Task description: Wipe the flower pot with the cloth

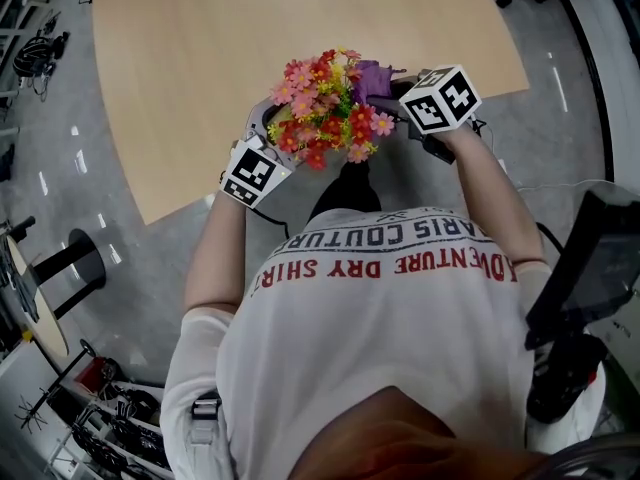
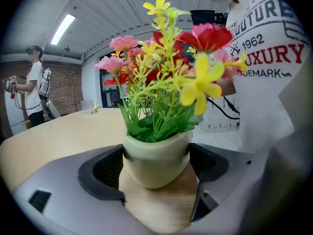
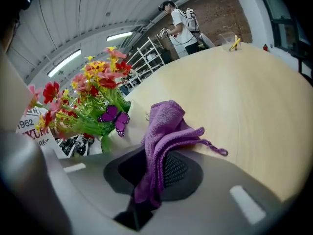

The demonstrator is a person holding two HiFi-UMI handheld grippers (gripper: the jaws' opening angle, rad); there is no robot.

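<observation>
- risk: flower pot [image 2: 155,155] stands near the table's [image 1: 300,28] close edge, clamped between the left gripper's [image 2: 157,173] jaws; a hard wipe could twist it loose (judgement).
- cloth [image 3: 164,126], pinched in the right gripper [image 3: 155,170], may snag the flowers [image 1: 325,103].
- pose: both forearms reach forward, grippers tilted down, flanking the pot.

The left tongs [image 2: 156,173] clasp a pale green flower pot [image 2: 155,158], their dark pads [image 2: 105,173] pressed against its two sides. Pink, red and yellow flowers [image 2: 166,77] rise from it on green stems. Beneath and behind lies the light wooden counter [image 2: 63,136]. A printed white shirt [image 2: 279,92] fills the right, and a second person [image 2: 35,87] stands far left
</observation>
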